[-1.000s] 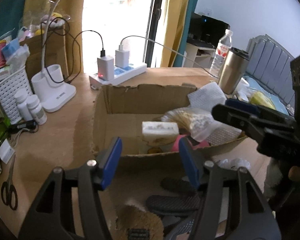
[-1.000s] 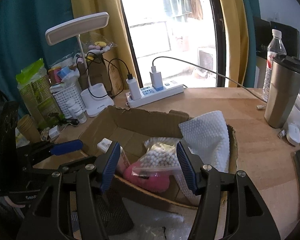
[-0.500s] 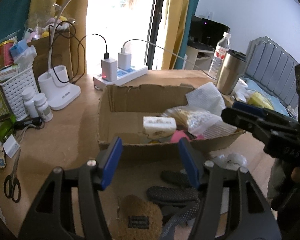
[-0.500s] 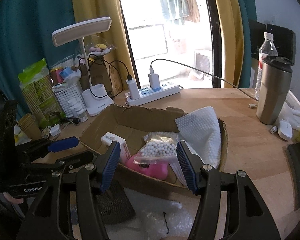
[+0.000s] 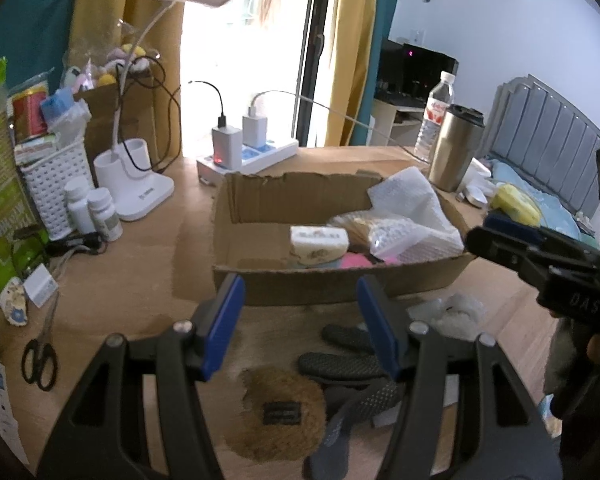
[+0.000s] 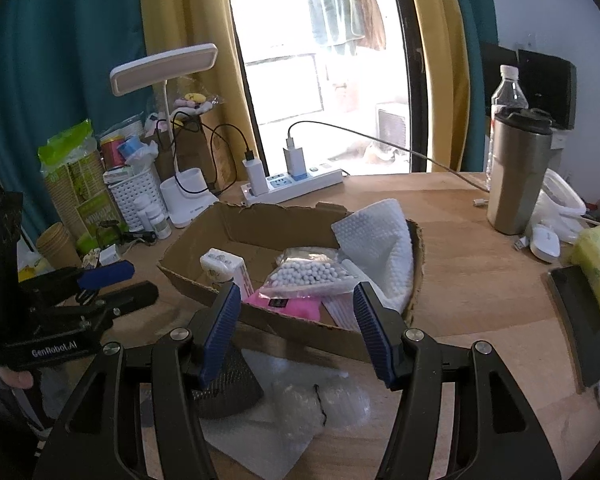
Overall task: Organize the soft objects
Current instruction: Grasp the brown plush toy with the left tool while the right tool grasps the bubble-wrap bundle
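Note:
A shallow cardboard box on the wooden table holds a white soap-like pack, a bag of white beads, a pink soft item and white bubble wrap. In front of the box lie a brown fuzzy pad, dark grey gloves and clear bubble wrap. My left gripper is open and empty above the pad and gloves. My right gripper is open and empty over the box's near edge.
A desk lamp, power strip, white basket, pill bottles and scissors stand to the left. A steel tumbler, water bottle, phone and yellow pack are to the right.
Both grippers have drawn back from the box and risen. The brown pad, gloves and clear wrap in front of the box have come more into view. Both stay open.

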Demonstrator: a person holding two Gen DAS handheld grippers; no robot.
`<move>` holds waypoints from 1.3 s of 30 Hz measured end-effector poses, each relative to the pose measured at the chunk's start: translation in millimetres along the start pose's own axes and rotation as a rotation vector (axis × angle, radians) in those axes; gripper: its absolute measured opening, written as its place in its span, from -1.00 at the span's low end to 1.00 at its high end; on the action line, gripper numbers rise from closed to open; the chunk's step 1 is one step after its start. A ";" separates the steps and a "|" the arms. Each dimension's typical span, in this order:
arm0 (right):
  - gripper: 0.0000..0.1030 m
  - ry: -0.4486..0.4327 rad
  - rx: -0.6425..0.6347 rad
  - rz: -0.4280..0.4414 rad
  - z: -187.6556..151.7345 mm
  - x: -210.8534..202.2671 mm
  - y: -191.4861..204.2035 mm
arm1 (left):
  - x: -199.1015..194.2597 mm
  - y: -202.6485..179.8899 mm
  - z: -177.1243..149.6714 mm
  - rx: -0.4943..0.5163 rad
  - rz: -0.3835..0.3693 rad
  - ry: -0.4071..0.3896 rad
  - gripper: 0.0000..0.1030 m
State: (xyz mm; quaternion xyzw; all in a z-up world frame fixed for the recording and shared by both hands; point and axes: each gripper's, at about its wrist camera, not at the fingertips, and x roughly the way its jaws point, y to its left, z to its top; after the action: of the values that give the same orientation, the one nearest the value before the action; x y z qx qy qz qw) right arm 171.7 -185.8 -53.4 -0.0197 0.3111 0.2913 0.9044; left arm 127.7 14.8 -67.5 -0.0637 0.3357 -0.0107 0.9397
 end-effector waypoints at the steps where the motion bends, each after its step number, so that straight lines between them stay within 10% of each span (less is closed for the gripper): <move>1: 0.20 -0.002 0.001 -0.002 -0.8 -2.1 0.2 | -2.4 0.9 -0.7 0.004 0.005 -0.002 0.19; 23: 0.21 0.004 0.052 -0.043 -25.8 -16.7 -18.3 | -30.4 36.4 -6.0 0.029 0.130 0.009 0.19; 31: 0.21 0.064 0.043 -0.091 -40.0 -1.5 -24.8 | 0.6 31.8 -28.8 -0.001 0.029 0.108 0.20; 34: 0.21 0.086 0.054 -0.104 -44.0 3.9 -30.1 | 11.5 20.8 -32.2 0.009 -0.022 0.129 0.74; 39: 0.22 0.115 0.066 -0.101 -47.9 11.6 -33.8 | 21.6 7.7 -33.5 0.022 -0.069 0.142 0.78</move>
State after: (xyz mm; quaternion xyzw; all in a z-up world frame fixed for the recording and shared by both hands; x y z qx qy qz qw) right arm 170.9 -218.2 -103.6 -0.0223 0.3705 0.2333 0.8988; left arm 123.0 17.3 -107.7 -0.0638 0.3988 -0.0514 0.9134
